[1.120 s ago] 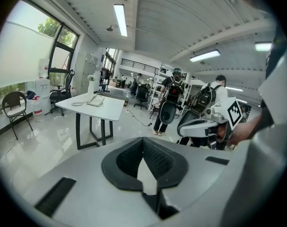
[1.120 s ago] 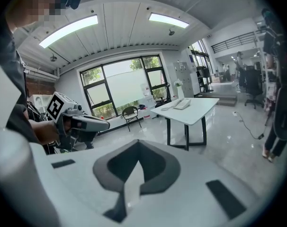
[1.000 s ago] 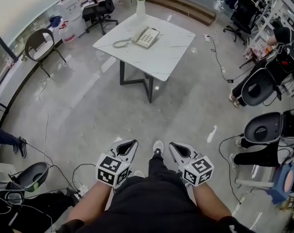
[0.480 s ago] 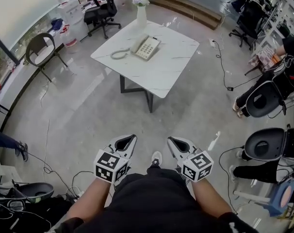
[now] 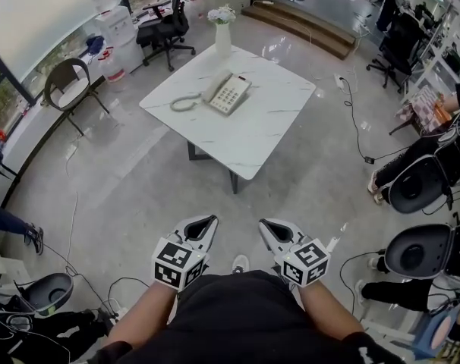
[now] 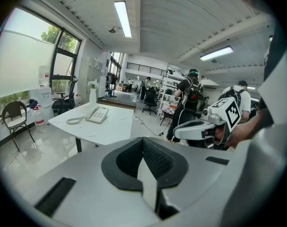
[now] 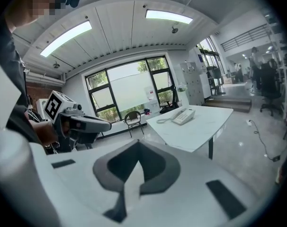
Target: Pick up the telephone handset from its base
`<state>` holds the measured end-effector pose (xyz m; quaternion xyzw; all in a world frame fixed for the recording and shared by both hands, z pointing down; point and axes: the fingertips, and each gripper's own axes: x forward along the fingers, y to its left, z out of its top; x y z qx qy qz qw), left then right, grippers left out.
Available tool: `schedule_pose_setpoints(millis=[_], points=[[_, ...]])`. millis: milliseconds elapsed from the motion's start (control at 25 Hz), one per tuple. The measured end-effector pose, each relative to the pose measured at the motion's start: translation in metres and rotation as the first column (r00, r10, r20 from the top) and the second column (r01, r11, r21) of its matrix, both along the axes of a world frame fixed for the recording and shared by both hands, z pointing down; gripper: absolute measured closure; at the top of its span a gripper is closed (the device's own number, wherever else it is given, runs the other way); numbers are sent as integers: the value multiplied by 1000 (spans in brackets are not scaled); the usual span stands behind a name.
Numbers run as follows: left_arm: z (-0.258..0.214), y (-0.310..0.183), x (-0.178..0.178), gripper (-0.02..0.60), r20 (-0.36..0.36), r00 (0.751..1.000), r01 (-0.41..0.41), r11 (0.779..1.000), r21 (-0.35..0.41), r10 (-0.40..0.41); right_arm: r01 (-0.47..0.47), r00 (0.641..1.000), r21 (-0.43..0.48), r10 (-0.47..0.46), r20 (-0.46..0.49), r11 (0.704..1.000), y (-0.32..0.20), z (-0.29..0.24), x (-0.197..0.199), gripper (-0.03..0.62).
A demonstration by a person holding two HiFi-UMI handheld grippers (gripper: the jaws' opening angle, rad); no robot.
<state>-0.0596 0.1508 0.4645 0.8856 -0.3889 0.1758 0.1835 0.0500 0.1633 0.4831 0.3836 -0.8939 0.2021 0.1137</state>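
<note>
A white telephone (image 5: pixel 228 93) lies on the white marble table (image 5: pixel 253 131), its handset resting on the base and the coiled cord (image 5: pixel 184 104) trailing left. It also shows far off in the left gripper view as the telephone (image 6: pixel 97 114) and in the right gripper view as the telephone (image 7: pixel 183 116). My left gripper (image 5: pixel 204 224) and right gripper (image 5: pixel 268 227) are held side by side low over the floor, well short of the table. Both are shut with nothing in them. The left gripper (image 6: pixel 146 167) and right gripper (image 7: pixel 133 171) show closed jaws.
A white vase (image 5: pixel 223 30) with flowers stands at the table's far corner. A brown chair (image 5: pixel 72 82) and a black office chair (image 5: pixel 168 23) stand to the left, more chairs (image 5: pixel 416 180) and people to the right. Cables (image 5: pixel 72 233) run over the grey floor.
The table and telephone have come closer and lower in the head view as the person walked towards them. Both grippers travelled forward together, still shut.
</note>
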Motion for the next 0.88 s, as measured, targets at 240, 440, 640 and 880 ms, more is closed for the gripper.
schedule_pose_setpoints(millis=[240,440,640,880], points=[[10,-26,14,581,18,1000,25,999,-21,-24,30,999,5,-30,11,1000,-30,2,12,592],[10,-36,24,581,29,999,40,999,-27,-40,30,999,-19,-30,16,999,-37,10,29,592],[16,-33,21,581,50,997,55,997,-51,-52,47,999,-35,-46,21,998,-37,14,28,592],[22,-39,24,581,55,998,43,997,-63,-39,37,999,-36,-36,29,999,-44,15,29,592]])
